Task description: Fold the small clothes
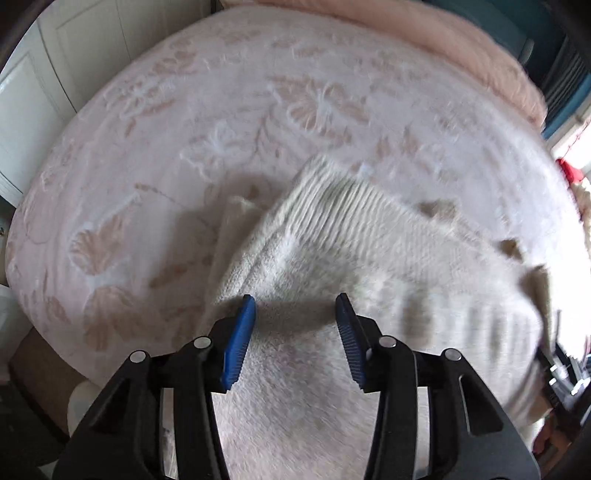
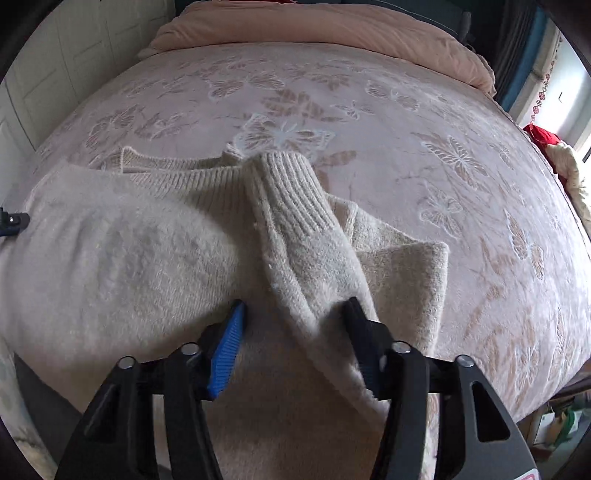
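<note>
A cream fluffy knitted sweater (image 1: pixel 332 251) lies on the bed, its ribbed hem toward the far side. My left gripper (image 1: pixel 298 304) hovers right over its body, blue pads apart, with only flat fabric under the gap. In the right wrist view the same sweater (image 2: pixel 129 251) spreads to the left, and a sleeve with a ribbed cuff (image 2: pixel 291 184) is folded across it. That sleeve runs down between the fingers of my right gripper (image 2: pixel 295 306), lying against the right finger (image 2: pixel 364 332). Its jaws stand apart and do not pinch the cloth.
The bed is covered by a pale pink blanket (image 2: pixel 406 110) with a butterfly pattern. A peach duvet (image 2: pixel 295 26) is bunched at the far end. White cupboard doors (image 1: pixel 37 92) stand to the left. Red cloth (image 2: pixel 545 138) lies at the bed's right side.
</note>
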A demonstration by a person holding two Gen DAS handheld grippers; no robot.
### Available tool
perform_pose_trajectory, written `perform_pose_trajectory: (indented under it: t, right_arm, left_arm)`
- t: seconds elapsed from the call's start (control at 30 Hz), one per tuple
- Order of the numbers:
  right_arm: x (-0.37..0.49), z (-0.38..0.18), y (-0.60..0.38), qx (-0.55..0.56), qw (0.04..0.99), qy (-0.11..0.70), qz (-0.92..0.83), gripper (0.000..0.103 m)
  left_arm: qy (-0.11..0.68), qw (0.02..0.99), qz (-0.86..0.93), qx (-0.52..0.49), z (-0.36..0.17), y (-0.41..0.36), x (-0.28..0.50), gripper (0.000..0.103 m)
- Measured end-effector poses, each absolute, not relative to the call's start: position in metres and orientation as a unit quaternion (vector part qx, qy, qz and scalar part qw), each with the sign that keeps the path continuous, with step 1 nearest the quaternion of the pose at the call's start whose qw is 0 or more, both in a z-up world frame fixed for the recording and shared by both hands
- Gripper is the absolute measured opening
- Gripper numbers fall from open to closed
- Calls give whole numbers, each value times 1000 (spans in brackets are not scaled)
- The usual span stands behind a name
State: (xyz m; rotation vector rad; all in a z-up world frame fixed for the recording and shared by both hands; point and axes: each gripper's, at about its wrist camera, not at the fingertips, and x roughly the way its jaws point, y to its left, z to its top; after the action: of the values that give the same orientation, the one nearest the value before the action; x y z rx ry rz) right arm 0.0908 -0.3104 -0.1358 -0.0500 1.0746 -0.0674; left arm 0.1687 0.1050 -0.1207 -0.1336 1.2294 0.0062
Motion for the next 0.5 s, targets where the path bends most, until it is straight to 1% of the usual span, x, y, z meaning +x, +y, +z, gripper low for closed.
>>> perform_pose_trajectory:
  t: [0.03, 0.07, 0.13, 0.2, 0.23, 0.3, 0.4, 0.43, 0.47, 0.5]
  right_arm:
    - [97, -130, -322, -9, 861, 506, -47, 30]
    - [104, -123, -337, 11, 864, 498, -73, 28]
    - [115, -111, -382, 68, 864, 477, -144, 28]
    - [117, -112, -420, 106, 841, 487, -211, 30]
    - [112, -107, -429, 131, 838, 487, -211, 25]
    - [97, -90, -423, 189, 856, 460, -142, 24]
    - [87, -84, -382, 205, 864, 457, -47, 20]
    - [89, -90, -370, 202, 862, 465, -31, 16]
    - [93, -102, -360, 193, 856, 478, -31, 13]
    - [98, -117, -358, 181, 849, 495, -47, 13]
  left_arm:
    - [576, 815, 5, -58, -125, 105, 169, 45]
    - [572, 819, 5, -57, -126, 106, 169, 45]
    - [567, 822, 6, -56, -127, 107, 168, 45]
    - [567, 822, 8, -54, -128, 106, 167, 46]
    - [567, 822, 9, -55, -127, 106, 167, 46]
    - [562, 825, 9, -63, -119, 105, 165, 44]
    - [537, 842, -9, -56, -101, 91, 160, 44]
    - [531, 845, -15, -53, -99, 86, 160, 47]
    - [529, 847, -20, -47, -99, 80, 161, 52]
    - [538, 842, -22, -30, -106, 72, 165, 53]
